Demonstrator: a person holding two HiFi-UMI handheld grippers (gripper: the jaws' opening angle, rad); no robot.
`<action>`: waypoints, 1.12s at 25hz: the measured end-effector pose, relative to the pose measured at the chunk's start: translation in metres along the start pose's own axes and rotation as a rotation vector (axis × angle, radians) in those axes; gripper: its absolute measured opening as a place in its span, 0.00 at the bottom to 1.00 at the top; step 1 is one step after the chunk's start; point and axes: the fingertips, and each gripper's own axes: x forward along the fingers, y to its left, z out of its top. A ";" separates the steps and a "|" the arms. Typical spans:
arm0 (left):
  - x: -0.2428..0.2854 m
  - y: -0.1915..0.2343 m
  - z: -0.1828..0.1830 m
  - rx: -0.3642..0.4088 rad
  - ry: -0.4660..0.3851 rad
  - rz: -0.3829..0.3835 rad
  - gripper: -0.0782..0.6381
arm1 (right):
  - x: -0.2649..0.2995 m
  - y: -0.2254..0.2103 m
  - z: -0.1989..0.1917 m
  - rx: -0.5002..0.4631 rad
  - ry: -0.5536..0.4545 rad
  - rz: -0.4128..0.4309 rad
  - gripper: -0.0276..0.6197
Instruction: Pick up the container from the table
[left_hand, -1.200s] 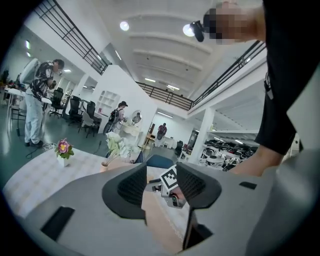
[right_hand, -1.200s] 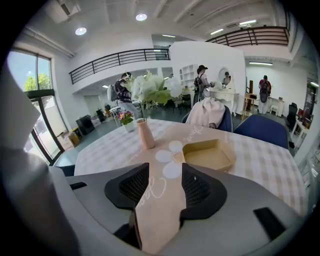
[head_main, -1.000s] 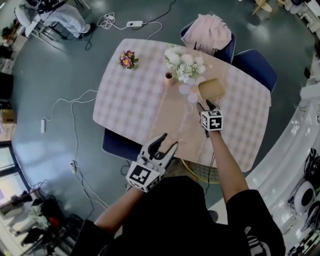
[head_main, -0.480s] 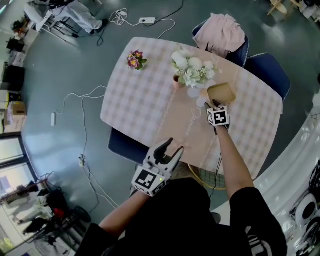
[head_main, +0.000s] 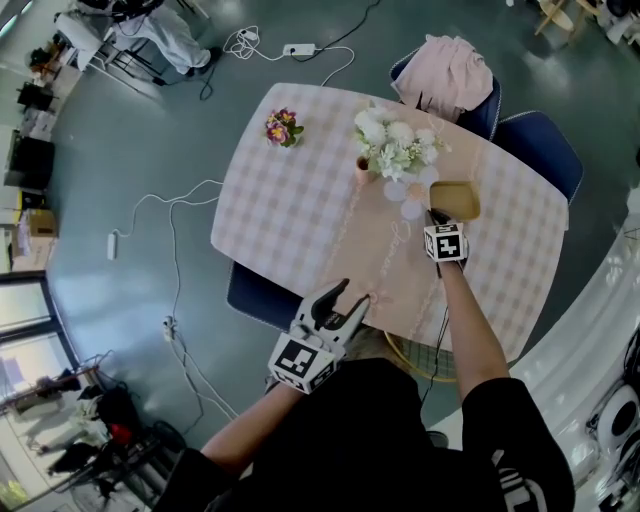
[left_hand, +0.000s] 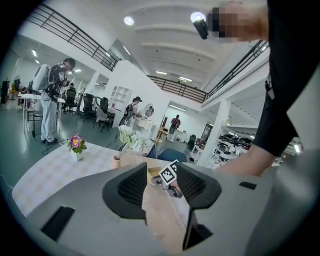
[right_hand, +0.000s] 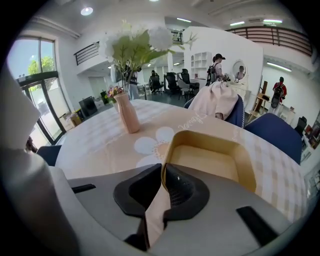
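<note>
Closing right tongs (right_hand: 163, 169) on container (right_hand: 205, 160), mouth up, crosswise

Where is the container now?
In the head view, the container sits right of the flower vase, its near wall between the right gripper's closing fingers.

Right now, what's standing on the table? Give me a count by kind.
container: 1
vase of white flowers: 1
small pot of pink flowers: 1
Total: 3

One table (head_main: 290, 205), one container (head_main: 458, 202), one vase of white flowers (head_main: 362, 170), one small flower pot (head_main: 281, 130), three blue chairs (head_main: 255, 295) (head_main: 480, 108) (head_main: 540, 150), two power strips (head_main: 298, 48) (head_main: 109, 243).
</note>
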 end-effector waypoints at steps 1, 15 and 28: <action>-0.001 0.002 0.003 -0.001 -0.008 -0.004 0.34 | -0.007 0.001 0.003 0.013 -0.018 -0.007 0.08; -0.044 -0.005 0.058 0.033 -0.127 -0.221 0.34 | -0.223 0.093 0.065 0.272 -0.386 -0.085 0.07; -0.100 -0.003 0.081 0.092 -0.221 -0.426 0.18 | -0.384 0.233 0.097 0.225 -0.689 -0.250 0.07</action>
